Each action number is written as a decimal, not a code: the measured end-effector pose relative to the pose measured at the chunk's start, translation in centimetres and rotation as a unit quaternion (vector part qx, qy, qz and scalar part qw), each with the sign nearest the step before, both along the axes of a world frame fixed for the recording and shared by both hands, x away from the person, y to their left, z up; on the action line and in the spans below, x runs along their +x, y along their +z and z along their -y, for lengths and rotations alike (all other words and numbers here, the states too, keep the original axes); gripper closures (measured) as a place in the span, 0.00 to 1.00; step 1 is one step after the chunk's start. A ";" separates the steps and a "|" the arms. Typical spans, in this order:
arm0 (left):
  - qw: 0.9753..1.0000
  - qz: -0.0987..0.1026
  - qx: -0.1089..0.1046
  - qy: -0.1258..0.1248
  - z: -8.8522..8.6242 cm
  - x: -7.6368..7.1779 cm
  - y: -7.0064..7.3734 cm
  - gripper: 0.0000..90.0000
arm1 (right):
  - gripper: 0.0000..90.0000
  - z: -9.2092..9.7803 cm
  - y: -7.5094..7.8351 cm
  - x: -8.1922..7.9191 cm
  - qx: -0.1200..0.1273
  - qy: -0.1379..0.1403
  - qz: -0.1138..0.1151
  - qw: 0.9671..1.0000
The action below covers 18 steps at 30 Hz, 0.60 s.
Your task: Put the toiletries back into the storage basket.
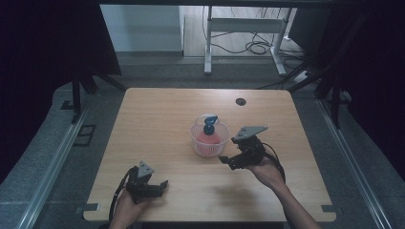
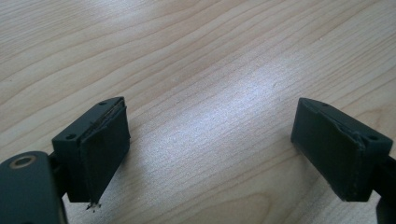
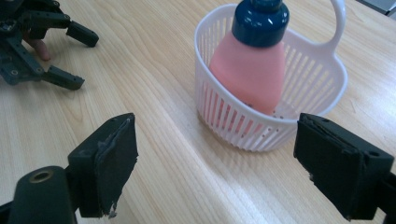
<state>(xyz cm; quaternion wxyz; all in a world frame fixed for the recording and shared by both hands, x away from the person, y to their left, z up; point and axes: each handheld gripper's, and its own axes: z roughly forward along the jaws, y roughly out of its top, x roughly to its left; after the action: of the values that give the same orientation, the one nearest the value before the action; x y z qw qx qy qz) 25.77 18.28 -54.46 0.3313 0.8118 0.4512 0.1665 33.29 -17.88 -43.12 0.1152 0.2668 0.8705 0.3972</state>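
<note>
L gripper (image 1: 152,185) sits well in front of the basket (image 1: 209,140), low on the bare counter (image 1: 157,119), fingers wide apart w/ nothing between – prob. parked. R gripper (image 1: 229,161) just beside basket, fingers spread, empty, aimed at it for approach. Pink bottle (image 1: 208,136) stands upright inside basket.

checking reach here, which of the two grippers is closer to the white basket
The right gripper, its open fingers just beside the white basket holding the pink bottle. The left gripper rests at the table's near edge, farther off.
</note>
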 end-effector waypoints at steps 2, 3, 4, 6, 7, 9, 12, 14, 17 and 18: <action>1.000 0.000 0.000 0.000 0.0 0.0 0.0 0.13 | 0.15 0.1 -0.1 -0.1 0.001 0.000 -0.001 1.000; 1.000 0.000 0.000 0.000 0.0 0.0 0.0 0.13 | 0.14 0.4 -0.2 -0.2 0.000 -0.002 0.000 1.000; 1.000 0.001 -0.002 0.001 0.0 0.0 0.0 0.13 | 0.14 0.5 -0.3 -0.3 0.000 -0.002 -0.001 1.000; 1.000 0.001 -0.002 0.002 0.0 0.0 0.0 0.13 | 0.14 0.8 -0.4 -0.5 0.001 -0.006 -0.002 1.000; 1.000 0.001 -0.001 0.002 0.0 0.0 0.0 0.13 | 0.14 1.0 -0.5 -0.5 0.001 -0.007 -0.001 1.000; 1.000 0.001 -0.001 0.002 0.0 0.0 0.0 0.13 | 0.13 1.3 -0.6 -0.7 0.001 -0.009 -0.002 1.000; 1.000 0.001 -0.001 0.002 0.0 0.0 0.0 0.13 | 0.12 1.6 -0.7 -0.8 0.002 -0.011 -0.003 1.000; 1.000 0.001 -0.001 0.002 0.0 0.0 0.0 0.13 | 0.09 1.9 -0.9 -1.0 -0.001 -0.015 -0.004 1.000; 1.000 0.001 -0.002 0.002 0.0 0.0 0.0 0.13 | 0.07 2.3 -1.1 -1.3 -0.009 -0.018 -0.003 1.000; 1.000 0.001 -0.002 0.002 0.0 0.0 0.0 0.13 | 0.06 2.4 -1.2 -1.4 -0.012 -0.019 -0.003 1.000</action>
<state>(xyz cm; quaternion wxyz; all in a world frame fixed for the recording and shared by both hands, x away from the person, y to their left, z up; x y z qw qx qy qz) 25.76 18.25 -54.47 0.3324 0.8104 0.4527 0.1668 31.93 -20.27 -44.34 0.1237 0.2830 0.8702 0.3840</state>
